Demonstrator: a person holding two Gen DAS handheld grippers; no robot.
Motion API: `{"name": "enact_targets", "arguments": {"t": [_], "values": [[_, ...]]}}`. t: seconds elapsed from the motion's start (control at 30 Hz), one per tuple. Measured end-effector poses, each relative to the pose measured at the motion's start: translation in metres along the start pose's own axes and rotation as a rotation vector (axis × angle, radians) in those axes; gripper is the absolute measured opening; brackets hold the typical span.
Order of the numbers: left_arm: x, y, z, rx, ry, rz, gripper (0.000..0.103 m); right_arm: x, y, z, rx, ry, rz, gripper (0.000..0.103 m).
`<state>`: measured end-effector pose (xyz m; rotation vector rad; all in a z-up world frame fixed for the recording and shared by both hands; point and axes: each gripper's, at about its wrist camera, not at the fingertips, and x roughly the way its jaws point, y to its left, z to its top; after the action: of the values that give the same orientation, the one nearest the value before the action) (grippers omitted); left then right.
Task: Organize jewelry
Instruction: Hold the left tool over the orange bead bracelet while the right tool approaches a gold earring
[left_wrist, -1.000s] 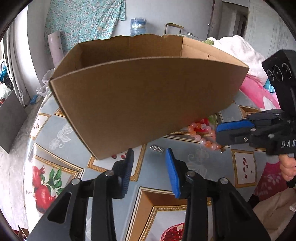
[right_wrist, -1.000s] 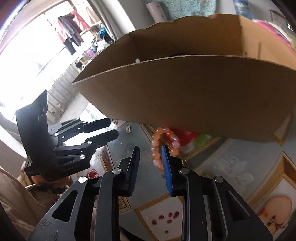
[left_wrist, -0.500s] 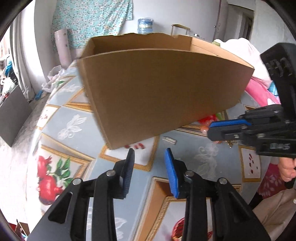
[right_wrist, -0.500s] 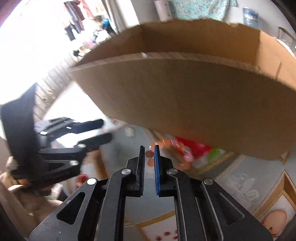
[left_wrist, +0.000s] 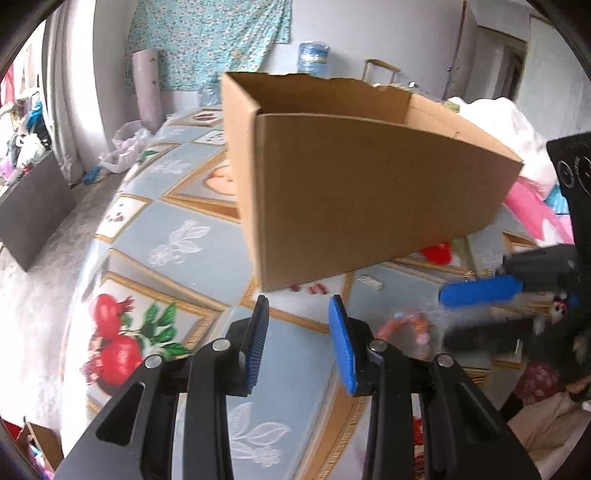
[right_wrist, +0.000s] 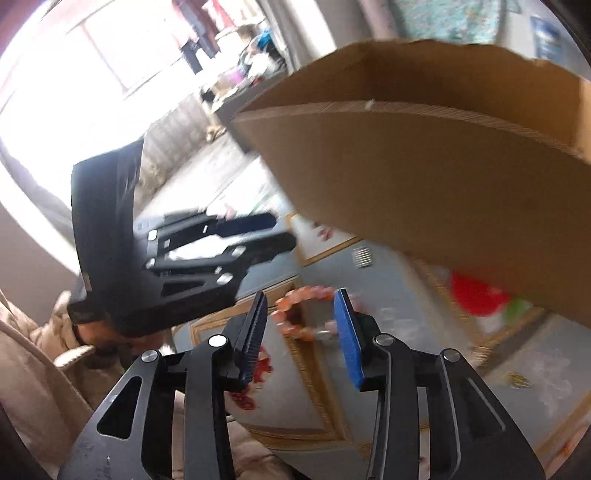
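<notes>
An orange and pink bead bracelet (right_wrist: 301, 314) lies blurred on the fruit-print tablecloth (left_wrist: 177, 236), in front of an open cardboard box (left_wrist: 369, 203). My right gripper (right_wrist: 301, 295) hovers over it with its jaws opening. The beads sit between the pads and I see no pad pressing on them. In the left wrist view the bracelet (left_wrist: 406, 325) shows under the right gripper (left_wrist: 447, 315). My left gripper (left_wrist: 297, 302) is open and holds nothing, near the box's front corner. In the right wrist view the left gripper (right_wrist: 284, 230) appears to the left.
A small silver ribbed piece (left_wrist: 369, 281) lies on the cloth by the box's front wall (right_wrist: 443, 184). White and pink bedding (left_wrist: 517, 147) is piled behind the box. A person's beige sleeve (right_wrist: 44, 369) is at the near edge.
The right gripper closed at the bracelet, drew it away from the box toward the near side, and now its jaws stand apart. The left gripper has shifted left along the box, still open.
</notes>
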<state>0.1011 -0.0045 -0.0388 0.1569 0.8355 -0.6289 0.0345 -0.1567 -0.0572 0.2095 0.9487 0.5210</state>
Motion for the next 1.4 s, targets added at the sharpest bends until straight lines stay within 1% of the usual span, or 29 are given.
{"name": "enact_targets", "arguments": {"t": [0.03,0.1,0.17,0.27,0.4,0.47,0.8,0.97,1.13,1.2,1.3,1.33,1.4], "values": [[0.003,-0.005,0.003,0.001,-0.001,-0.02,0.033,-0.011,-0.017,-0.002,0.015,-0.014,-0.008,0.037],[0.004,-0.01,0.004,0.012,-0.005,-0.063,0.033,-0.024,-0.031,-0.006,0.047,-0.039,-0.039,0.037],[0.007,-0.019,0.004,0.053,-0.008,-0.088,0.033,-0.034,-0.047,-0.011,0.09,-0.052,-0.076,0.037],[0.014,-0.03,0.007,0.103,-0.009,-0.089,0.033,-0.045,-0.066,-0.018,0.136,-0.065,-0.112,0.037],[0.026,-0.036,0.01,0.131,0.01,-0.086,0.033,-0.059,-0.079,-0.036,0.166,-0.076,-0.123,0.037],[0.032,-0.037,0.011,0.14,0.021,-0.079,0.033,-0.059,-0.079,-0.034,0.165,-0.079,-0.127,0.037],[0.03,-0.041,0.006,0.196,0.011,-0.053,0.033,-0.053,-0.091,-0.031,0.183,-0.08,-0.105,0.037],[0.03,-0.046,0.005,0.2,0.009,-0.079,0.033,-0.052,-0.092,-0.03,0.186,-0.085,-0.108,0.037],[0.027,-0.059,0.0,0.241,0.009,-0.101,0.033,-0.049,-0.09,-0.028,0.19,-0.084,-0.111,0.037],[0.026,-0.06,-0.001,0.246,0.014,-0.104,0.032,-0.048,-0.089,-0.028,0.189,-0.085,-0.11,0.037],[0.027,-0.058,0.001,0.25,0.008,-0.072,0.032,-0.048,-0.089,-0.027,0.187,-0.088,-0.111,0.037],[0.027,-0.055,0.002,0.241,0.004,-0.064,0.032,-0.049,-0.089,-0.027,0.188,-0.088,-0.11,0.037],[0.029,-0.05,0.003,0.218,0.008,-0.069,0.032,-0.048,-0.089,-0.027,0.189,-0.086,-0.11,0.037]]}}
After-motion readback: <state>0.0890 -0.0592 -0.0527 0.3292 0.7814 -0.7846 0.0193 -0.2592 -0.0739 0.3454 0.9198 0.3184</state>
